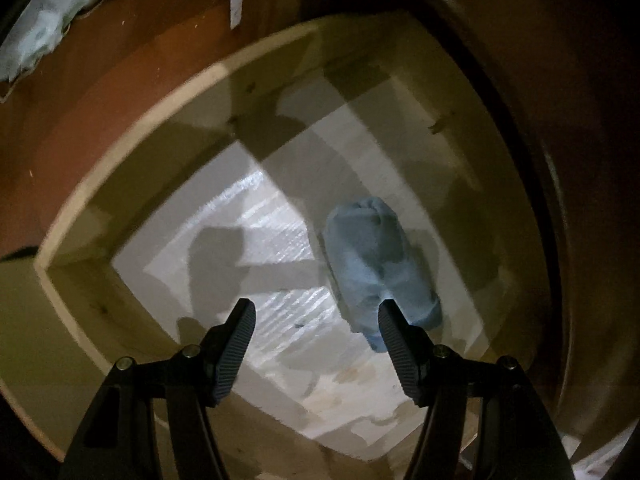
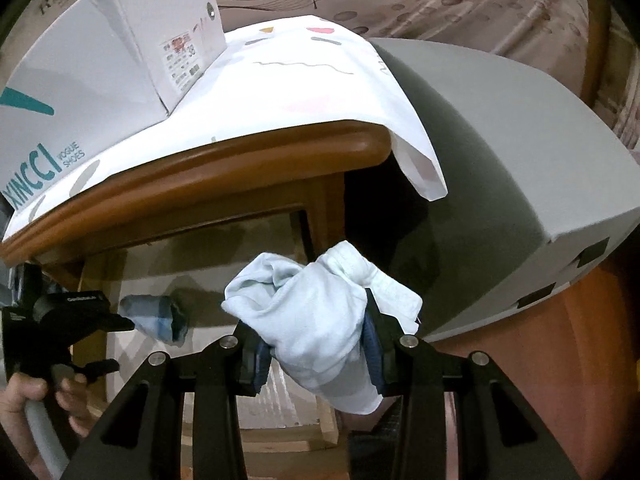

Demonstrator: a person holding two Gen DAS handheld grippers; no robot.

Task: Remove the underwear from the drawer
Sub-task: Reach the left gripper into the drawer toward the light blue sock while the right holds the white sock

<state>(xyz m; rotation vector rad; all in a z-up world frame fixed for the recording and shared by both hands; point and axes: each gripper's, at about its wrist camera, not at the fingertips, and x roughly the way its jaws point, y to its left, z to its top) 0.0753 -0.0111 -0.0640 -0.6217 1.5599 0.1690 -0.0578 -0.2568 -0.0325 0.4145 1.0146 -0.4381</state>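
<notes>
A pale bundle of underwear (image 2: pixel 320 320) is being gripped between the jaws of the right gripper (image 2: pixel 316 354), lifted clear in front of the open drawer (image 1: pixel 132 160) of the wooden cabinet (image 2: pixel 224 176). A second piece, a rolled blue pair (image 1: pixel 376 264), is lying on the drawer's pale lined floor, towards its right side, and it is being approached from above by the left gripper (image 1: pixel 316 312). The left jaws are being held open with nothing between them; the right-hand finger (image 1: pixel 394 332) is seen over the near end of the blue roll, while the left-hand finger is hanging over bare liner, so the roll is not yet being straddled.

For the grasp to be made well, the left gripper is probably best shifted to the right until the roll is centred between the fingers, then lowered until the tips are nearly touching the liner before closing. The roll's middle, across its narrow width, is judged the safest place to be pinched, so that it is not unrolling as it is lifted. The drawer's right wall is near and is to be avoided. A white shoebox (image 2: pixel 100 52) is resting on a cloth (image 2: pixel 312 80) on the cabinet's top
</notes>
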